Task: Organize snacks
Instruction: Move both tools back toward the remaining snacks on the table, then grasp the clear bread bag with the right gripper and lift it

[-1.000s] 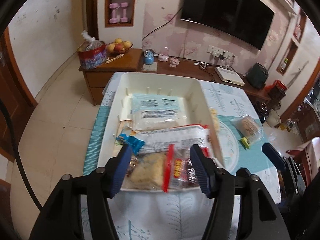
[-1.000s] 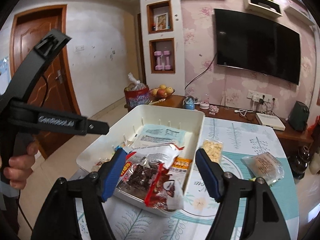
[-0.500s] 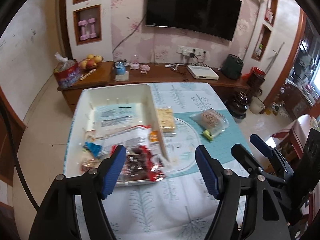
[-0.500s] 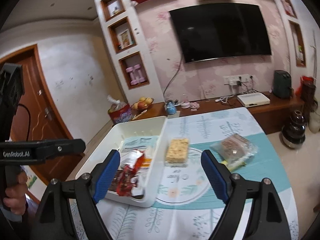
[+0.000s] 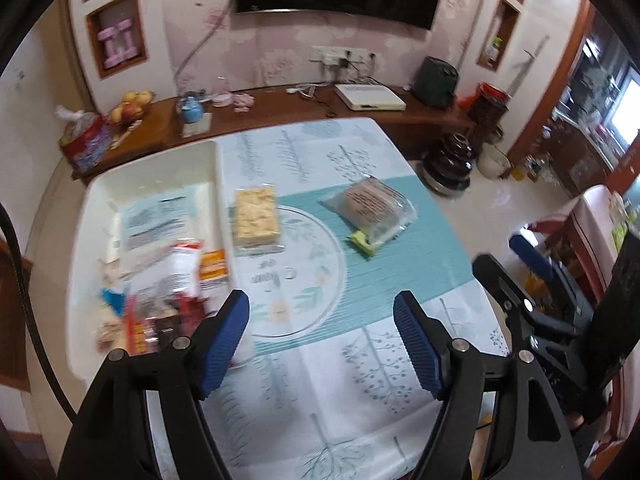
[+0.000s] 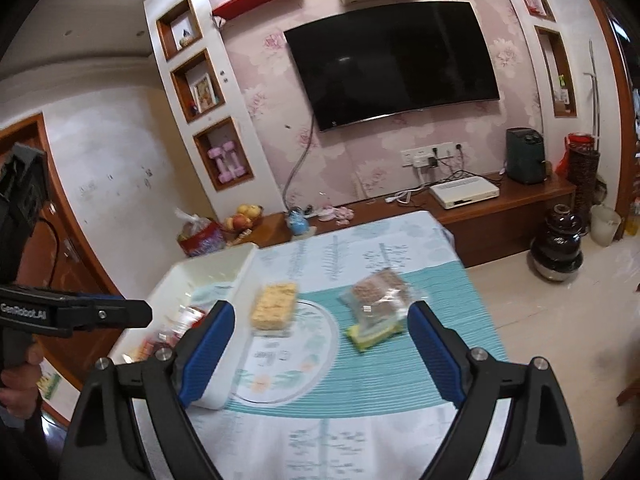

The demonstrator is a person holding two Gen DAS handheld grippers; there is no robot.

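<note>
Left gripper (image 5: 322, 316): jaws opening, spread wide, nothing between the blue pads, only bare tablecloth (image 5: 320, 392) under them. It points steeply down at the near part of the table.

Right gripper (image 6: 320, 332): jaws opening too, spread wide, empty. Through the gap you see the tablecloth and the two loose snacks further out, neither touched.

White bin (image 5: 208, 160) sits on the left part of the table, long side running away from the camera. Inside: a flat pale blue packet (image 5: 154, 218) toward the far end, and a pile of red-and-white wrappers (image 5: 168, 280) at the near end, blurred, so I cannot tell how many. An orange packet (image 5: 212, 266) leans at the bin's near right wall.

Still outside the bin:
- yellow cracker pack (image 5: 255, 218), just beside the bin's right wall, lying flat on the round printed motif of the cloth
- clear bag of brown snack (image 5: 370, 206), further right on the teal stripe, flat, well apart from the bin, with a small yellow-green item (image 5: 362, 240) at its near corner, touching or just under the bag

In the right wrist view the cracker pack (image 6: 274, 306) sits nearer the left pad, the clear bag (image 6: 380, 294) nearer the right pad. The left tool's black handle shows at the left edge, a hand (image 6: 18, 376) wrapped around it.

Background: wooden sideboard (image 5: 280, 110) behind the table, TV (image 6: 392, 60) on the wall.
</note>
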